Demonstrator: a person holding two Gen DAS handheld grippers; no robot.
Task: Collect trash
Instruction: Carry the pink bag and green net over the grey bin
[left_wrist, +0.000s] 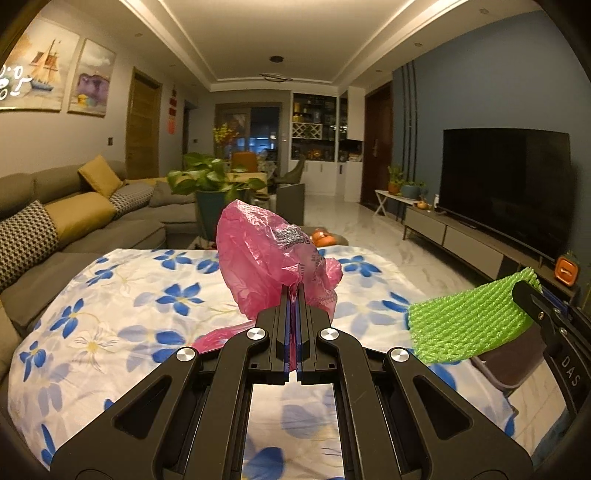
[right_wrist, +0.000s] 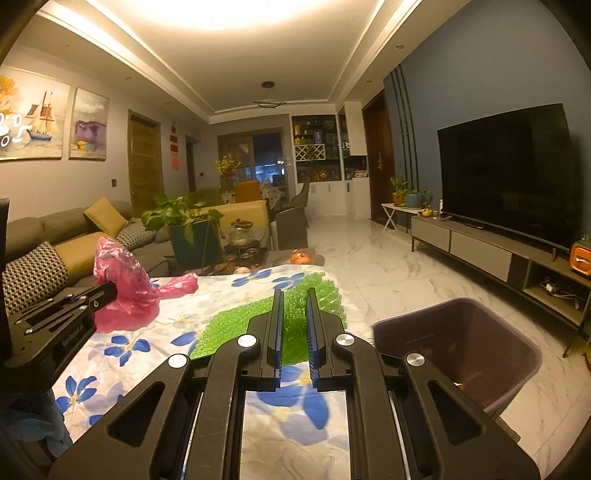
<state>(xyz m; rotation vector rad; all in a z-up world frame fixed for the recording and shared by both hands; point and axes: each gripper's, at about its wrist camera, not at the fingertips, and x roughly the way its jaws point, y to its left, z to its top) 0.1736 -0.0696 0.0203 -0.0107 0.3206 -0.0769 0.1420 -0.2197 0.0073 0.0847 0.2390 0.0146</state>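
My left gripper (left_wrist: 295, 290) is shut on a crumpled pink plastic bag (left_wrist: 258, 251), which it holds up above the floral tablecloth (left_wrist: 129, 302). In the right wrist view the same bag (right_wrist: 125, 288) hangs from the left gripper (right_wrist: 107, 291) at the left. A green foam net (right_wrist: 236, 325) sits between the narrowly parted fingers of my right gripper (right_wrist: 295, 291) and is lifted off the cloth. The left wrist view shows this net (left_wrist: 465, 325) at the right gripper (left_wrist: 528, 299), over a dark trash bin (left_wrist: 513, 373). The bin (right_wrist: 458, 347) stands on the floor, right of the table.
A grey sofa (left_wrist: 74, 229) with cushions runs along the left. A potted plant (right_wrist: 184, 225) and a tea set (right_wrist: 240, 236) stand beyond the table's far end, near an orange object (right_wrist: 301, 256). The TV stand (right_wrist: 498, 254) lines the right wall, across marble floor (right_wrist: 369, 258).
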